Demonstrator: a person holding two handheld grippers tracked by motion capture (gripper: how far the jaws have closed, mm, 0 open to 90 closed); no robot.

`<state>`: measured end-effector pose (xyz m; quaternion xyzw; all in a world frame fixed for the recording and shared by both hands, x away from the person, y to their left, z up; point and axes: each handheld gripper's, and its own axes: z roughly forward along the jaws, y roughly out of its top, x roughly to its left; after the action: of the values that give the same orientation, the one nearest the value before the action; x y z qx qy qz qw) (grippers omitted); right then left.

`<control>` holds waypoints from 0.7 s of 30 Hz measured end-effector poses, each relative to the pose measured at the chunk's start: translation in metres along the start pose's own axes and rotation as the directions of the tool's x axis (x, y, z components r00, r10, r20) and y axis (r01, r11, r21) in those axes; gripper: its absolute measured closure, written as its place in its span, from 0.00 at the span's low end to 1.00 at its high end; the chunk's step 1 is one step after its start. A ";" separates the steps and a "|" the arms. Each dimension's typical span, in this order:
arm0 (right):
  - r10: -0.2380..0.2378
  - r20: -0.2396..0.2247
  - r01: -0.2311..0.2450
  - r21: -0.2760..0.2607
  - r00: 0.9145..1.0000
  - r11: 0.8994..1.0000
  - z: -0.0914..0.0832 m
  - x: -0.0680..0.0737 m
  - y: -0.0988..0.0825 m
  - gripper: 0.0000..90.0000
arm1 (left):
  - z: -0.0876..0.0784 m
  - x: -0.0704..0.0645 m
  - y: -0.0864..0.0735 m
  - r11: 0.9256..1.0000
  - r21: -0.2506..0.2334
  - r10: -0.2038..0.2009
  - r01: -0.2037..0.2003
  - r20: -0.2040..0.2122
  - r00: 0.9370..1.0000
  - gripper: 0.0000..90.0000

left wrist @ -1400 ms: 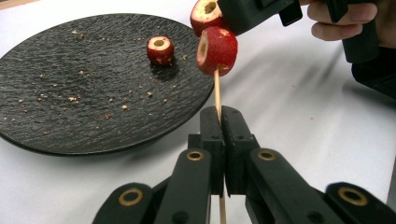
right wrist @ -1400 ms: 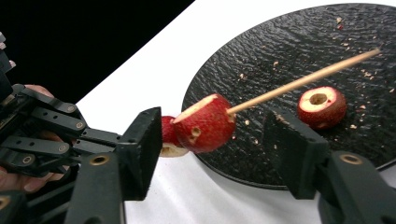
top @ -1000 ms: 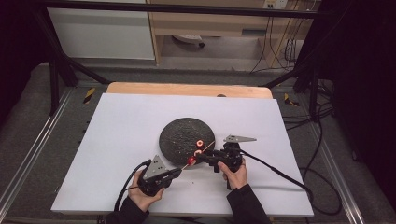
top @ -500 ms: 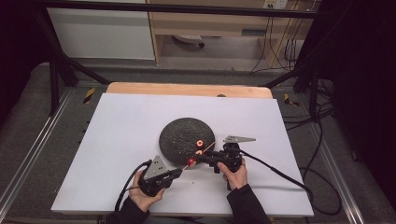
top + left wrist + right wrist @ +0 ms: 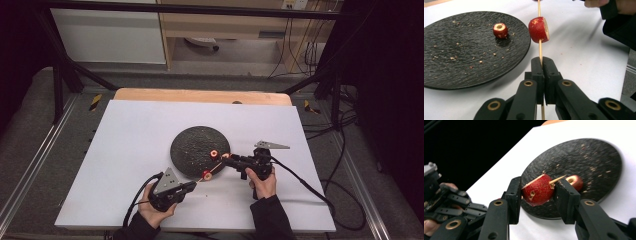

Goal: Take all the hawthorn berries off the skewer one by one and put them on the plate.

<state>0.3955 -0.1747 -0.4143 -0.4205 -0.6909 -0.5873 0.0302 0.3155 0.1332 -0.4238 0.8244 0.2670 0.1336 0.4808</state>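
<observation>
1. The left gripper (image 5: 542, 62) has its jaws pressed together on a thin wooden skewer (image 5: 539, 50), which runs up from them toward 12 o'clock in the left gripper view.
2. One red fruit piece (image 5: 539, 29) is already threaded on the skewer, above the bench (image 5: 125, 150) and just off the plate's rim.
3. The right gripper (image 5: 537, 191) is clamped on a second fruit piece (image 5: 537, 190); its jaws have just been closing on it. The skewer tip (image 5: 557, 179) pokes out at about 2 o'clock of that piece.
4. A third fruit piece (image 5: 214, 153), with a hollow core, lies on the black plate (image 5: 187, 150), right of its centre at about 3 o'clock.
5. Risks, as I judge them:
   - Pushing off the skewer's line could bend or snap the thin stick.
   - A hard squeeze could split the soft fruit, which would then drop.
   - The skewer could slide back through the left jaws if the push beats the grip.
</observation>
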 end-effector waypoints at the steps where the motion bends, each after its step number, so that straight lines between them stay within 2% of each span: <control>1: 0.006 0.011 -0.006 -0.018 1.000 1.000 -0.006 -0.004 0.002 0.67 | 0.000 0.000 0.000 1.000 0.000 0.001 -0.001 0.001 1.000 0.98; 6: 0.021 0.035 -0.020 -0.048 0.999 0.999 -0.019 -0.014 0.005 0.67 | 0.001 -0.002 0.000 1.000 0.001 0.007 -0.007 0.009 1.000 0.98; 16: 0.035 0.079 -0.029 -0.074 0.996 0.997 -0.032 -0.025 0.008 0.67 | 0.003 -0.002 -0.002 1.000 0.017 0.011 -0.011 0.010 1.000 0.98; 21: 0.028 0.099 -0.020 -0.087 0.995 0.996 -0.039 -0.028 0.008 0.67 | -0.001 0.004 -0.001 1.000 0.007 -0.009 0.009 -0.003 1.000 0.98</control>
<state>0.4012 -0.2229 -0.4111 -0.4587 -0.6606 -0.5941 -0.0154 0.3178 0.1366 -0.4247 0.8247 0.2719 0.1315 0.4782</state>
